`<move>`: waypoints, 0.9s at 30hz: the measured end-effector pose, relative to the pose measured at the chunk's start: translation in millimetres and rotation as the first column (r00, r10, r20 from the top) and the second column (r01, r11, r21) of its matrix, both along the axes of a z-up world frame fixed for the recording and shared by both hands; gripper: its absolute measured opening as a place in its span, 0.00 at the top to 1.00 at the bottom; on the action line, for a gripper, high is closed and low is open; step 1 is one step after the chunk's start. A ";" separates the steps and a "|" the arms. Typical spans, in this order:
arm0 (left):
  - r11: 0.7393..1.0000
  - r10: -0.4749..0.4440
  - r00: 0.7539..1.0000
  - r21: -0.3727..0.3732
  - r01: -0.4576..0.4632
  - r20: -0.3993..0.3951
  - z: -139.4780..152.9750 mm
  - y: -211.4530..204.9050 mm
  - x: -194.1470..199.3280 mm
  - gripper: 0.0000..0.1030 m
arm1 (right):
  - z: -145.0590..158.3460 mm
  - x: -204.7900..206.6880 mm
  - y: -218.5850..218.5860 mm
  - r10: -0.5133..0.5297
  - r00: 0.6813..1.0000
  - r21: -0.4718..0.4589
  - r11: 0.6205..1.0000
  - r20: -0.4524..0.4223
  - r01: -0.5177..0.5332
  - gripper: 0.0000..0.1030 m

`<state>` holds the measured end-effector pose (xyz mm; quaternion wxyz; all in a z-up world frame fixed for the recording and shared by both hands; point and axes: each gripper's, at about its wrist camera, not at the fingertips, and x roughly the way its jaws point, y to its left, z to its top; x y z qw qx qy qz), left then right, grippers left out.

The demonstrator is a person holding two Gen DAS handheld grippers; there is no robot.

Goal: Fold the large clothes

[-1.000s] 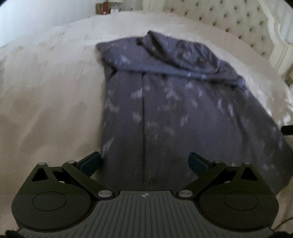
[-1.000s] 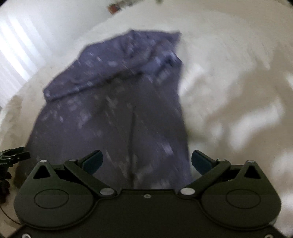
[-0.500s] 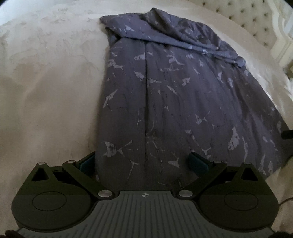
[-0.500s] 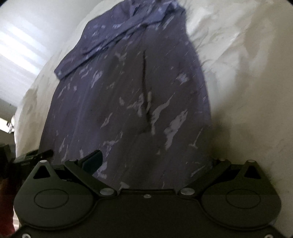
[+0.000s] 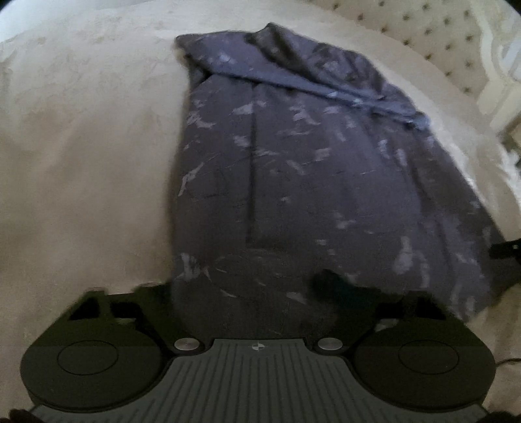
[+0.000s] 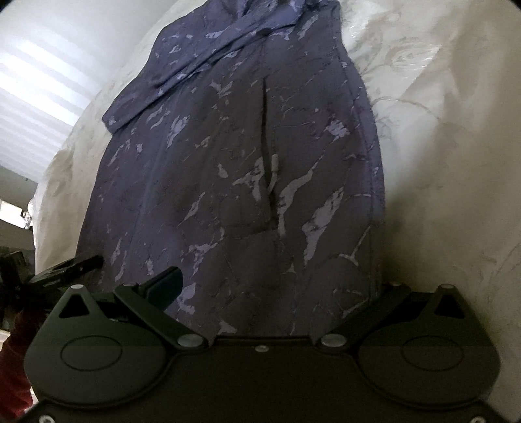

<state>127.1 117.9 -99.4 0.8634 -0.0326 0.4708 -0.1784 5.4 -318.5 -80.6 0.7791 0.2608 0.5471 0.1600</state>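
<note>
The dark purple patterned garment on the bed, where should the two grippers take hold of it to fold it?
Grip the dark purple patterned garment at its two near hem corners, coming in low from the near edge of the white bedspread. It lies flat and lengthwise, so the hem is the free edge. The left gripper and right gripper already straddle those corners; lift and carry them toward the far bunched end.

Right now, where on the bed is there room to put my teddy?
Bare bedspread lies wide open along the dress's long side farthest from the headboard. A thinner strip runs between dress and headboard. The near hem is crowded: both the left gripper and right gripper sit there.
</note>
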 end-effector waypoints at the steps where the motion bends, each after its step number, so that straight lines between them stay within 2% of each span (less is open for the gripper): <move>1: 1.000 -0.003 1.000 -0.005 0.003 0.010 2.2 0.4 -3.2 0.45 | 0.5 -0.5 -0.1 0.009 1.000 0.011 1.000 -0.001 -0.009 0.00; 3: 1.000 0.004 1.000 -0.013 -0.003 0.016 4.3 1.4 -5.7 0.51 | 1.3 -2.8 -1.1 0.013 1.000 0.035 0.999 0.002 -0.013 0.00; 4: 1.000 0.018 1.000 -0.016 -0.018 0.016 4.6 3.2 -5.7 0.60 | 2.2 -4.1 -1.2 0.013 1.000 0.043 0.999 0.004 -0.013 0.02; 5: 0.999 0.032 0.999 -0.024 -0.032 0.012 4.5 5.2 -4.8 0.64 | 2.9 -5.3 -1.7 0.011 1.000 0.047 0.999 0.005 -0.011 0.06; 6: 0.998 0.045 0.999 -0.039 -0.044 0.011 4.8 8.2 -4.3 0.76 | 4.1 -6.7 -2.6 0.002 1.000 0.044 0.999 0.007 -0.002 0.23; 7: 0.997 0.056 0.998 -0.060 -0.056 0.010 5.5 12.3 -4.2 0.80 | 6.2 -8.7 -3.8 -0.016 1.000 0.030 0.999 0.011 0.015 0.47; 8: 0.994 0.064 0.998 -0.086 -0.063 0.010 6.9 16.5 -4.3 0.82 | 8.0 -10.7 -5.0 -0.030 0.999 0.013 0.999 0.015 0.030 0.57; 10: 0.990 0.068 0.997 -0.126 -0.065 0.021 11.4 21.4 -6.5 0.86 | 12.4 -14.7 -9.8 -0.048 0.998 0.030 0.998 0.034 0.047 0.70; 12: 0.984 0.079 0.996 -0.160 -0.071 0.041 19.3 24.3 -9.5 0.87 | 20.9 -18.5 -12.6 -0.061 0.995 0.060 0.997 0.075 0.057 0.77; 14: 0.973 0.098 0.993 -0.217 -0.084 0.057 27.9 28.5 -12.2 0.87 | 30.1 -21.8 -15.8 -0.080 0.989 0.110 0.992 0.124 0.066 0.80; 18: 0.928 0.153 0.986 -0.352 -0.118 0.072 48.8 35.8 -8.2 0.87 | 51.7 -22.3 -24.3 -0.124 0.964 0.215 0.974 0.233 0.074 0.81; 22: 0.899 0.193 0.972 -0.421 -0.120 0.136 76.3 39.1 6.6 0.87 | 74.5 -7.1 -29.7 -0.184 0.928 0.271 0.958 0.325 0.095 0.81; 25: 0.868 0.240 0.955 -0.480 -0.129 0.176 95.6 44.2 29.2 0.87 | 91.4 9.7 -38.4 -0.245 0.892 0.298 0.945 0.380 0.132 0.81; 27: 0.856 0.260 0.944 -0.502 -0.127 0.204 104.7 42.7 45.9 0.87 | 99.9 26.8 -47.7 -0.281 0.869 0.316 0.936 0.407 0.154 0.81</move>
